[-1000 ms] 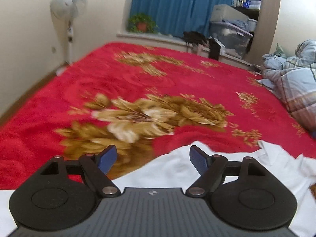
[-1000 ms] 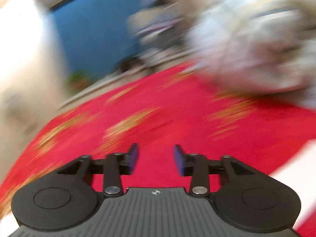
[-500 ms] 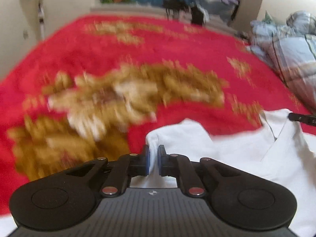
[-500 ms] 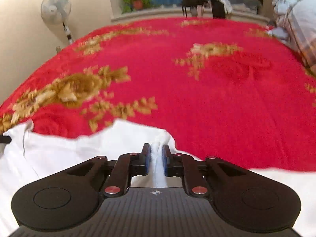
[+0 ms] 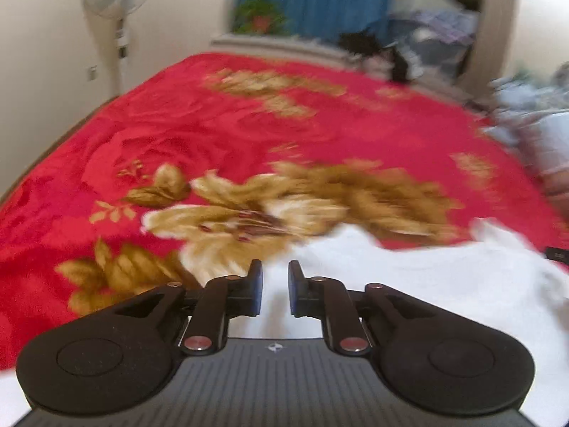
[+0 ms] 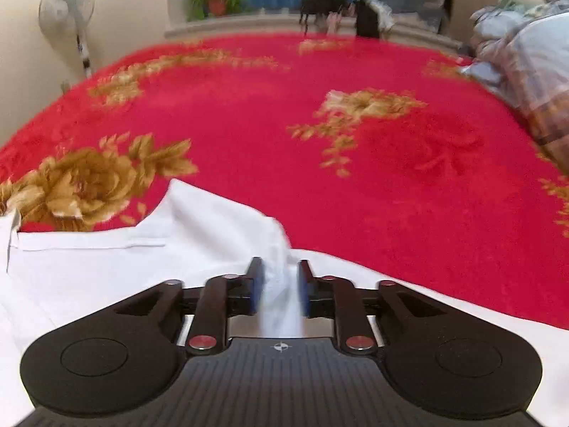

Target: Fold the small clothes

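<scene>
A white garment [image 5: 409, 277] lies spread on the red flowered blanket [image 5: 249, 131]. My left gripper [image 5: 275, 283] hovers over its left part with the jaws a little apart and nothing clearly pinched between them. In the right wrist view the same white garment [image 6: 106, 267] shows a folded flap near its collar. My right gripper [image 6: 279, 281] has its jaws partly apart, with a fold of the white cloth still standing between the blue pads [image 6: 256, 284].
A checked quilt [image 6: 533, 71] is heaped at the right edge of the bed. A standing fan [image 5: 117, 7] is by the left wall. A windowsill with a potted plant [image 6: 217, 0], dark items and storage boxes runs along the far side.
Both grippers were shut on cloth half a second ago; both jaws have now opened part way. The left view has tilted up and the garment lies flatter on the blanket.
</scene>
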Motion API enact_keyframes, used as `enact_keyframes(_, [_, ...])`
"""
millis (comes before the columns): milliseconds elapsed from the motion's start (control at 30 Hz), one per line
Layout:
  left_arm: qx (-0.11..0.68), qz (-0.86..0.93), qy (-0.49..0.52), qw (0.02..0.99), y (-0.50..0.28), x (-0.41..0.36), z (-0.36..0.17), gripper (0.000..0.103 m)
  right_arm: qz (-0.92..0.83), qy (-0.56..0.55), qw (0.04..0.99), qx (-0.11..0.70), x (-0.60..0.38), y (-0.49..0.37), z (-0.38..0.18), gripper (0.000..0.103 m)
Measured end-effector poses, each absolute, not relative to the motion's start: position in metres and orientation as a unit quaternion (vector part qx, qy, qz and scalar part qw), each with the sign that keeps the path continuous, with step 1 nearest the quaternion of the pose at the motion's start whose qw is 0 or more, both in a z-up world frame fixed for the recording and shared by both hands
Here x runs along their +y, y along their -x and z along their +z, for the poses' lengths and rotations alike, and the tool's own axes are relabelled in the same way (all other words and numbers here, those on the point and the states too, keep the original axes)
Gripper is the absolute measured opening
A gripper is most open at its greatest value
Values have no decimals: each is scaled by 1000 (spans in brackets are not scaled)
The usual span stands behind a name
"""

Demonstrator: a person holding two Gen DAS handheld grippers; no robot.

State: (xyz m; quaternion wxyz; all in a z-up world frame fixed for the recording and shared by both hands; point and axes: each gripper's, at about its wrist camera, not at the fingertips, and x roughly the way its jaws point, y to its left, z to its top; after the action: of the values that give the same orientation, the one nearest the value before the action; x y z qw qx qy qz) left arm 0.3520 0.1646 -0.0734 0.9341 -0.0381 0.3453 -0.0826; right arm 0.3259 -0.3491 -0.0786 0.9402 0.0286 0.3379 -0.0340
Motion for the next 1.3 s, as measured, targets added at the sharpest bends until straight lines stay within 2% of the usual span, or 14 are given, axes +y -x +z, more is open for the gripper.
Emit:
enact_keyframes(33, [339, -106, 34, 934, -331, 161, -68, 18, -26, -33, 944, 328, -354, -311, -71, 25])
enact_keyframes(100, [341, -158, 27, 926, -292, 154, -65, 32, 10, -34, 945, 324, -364, -273, -60, 26])
enact_keyframes(200, [391, -209, 29, 896, -248, 146, -89, 33, 64, -9, 931, 359, -370, -220, -63, 28])
enact_keyframes(267, [449, -198, -20, 871, -228, 137, -113, 32, 73, 13, 910, 409, -373, -193, -77, 28])
enact_keyframes(333, [437, -173, -39, 882, -203, 136, -103, 34, 34, 30, 887, 459, -382, -169, -92, 28])
enact_keyframes(433, [471, -143, 4, 871, -174, 142, -76, 35, 13, -1, 880, 474, -398, -136, -79, 33])
enact_keyframes(600, [484, -109, 77, 865, -94, 160, -40, 48, 9, -52, 871, 488, -407, -63, -54, 34])
enact_keyframes(867, [536, -58, 123, 833, -3, 163, -77, 50, -35, -83, 858, 507, -410, 19, -78, 35])
enact_keyframes(967, [545, -42, 91, 832, 6, 157, -89, 46, -43, -89, 849, 519, -412, 34, -95, 36])
enact_keyframes(1033, [541, -40, 87, 835, 8, 158, -88, 27, -44, -84, 857, 506, -409, 42, -96, 36])
enact_keyframes(1067, [540, -45, 91, 835, 7, 159, -86, 3, -42, -79, 860, 503, -407, 44, -95, 30])
enact_keyframes(1100, [537, -50, 102, 836, 7, 162, -80, 3, -41, -88, 861, 500, -408, 46, -93, 7])
enact_keyframes(1167, [506, -51, 120, 852, 14, 172, -59, 3, -49, -123, 863, 488, -415, 50, -83, 6])
enact_keyframes(1300, [458, -48, 124, 879, 39, 184, -30, 2, -43, -188, 893, 408, -427, 76, -32, 5])
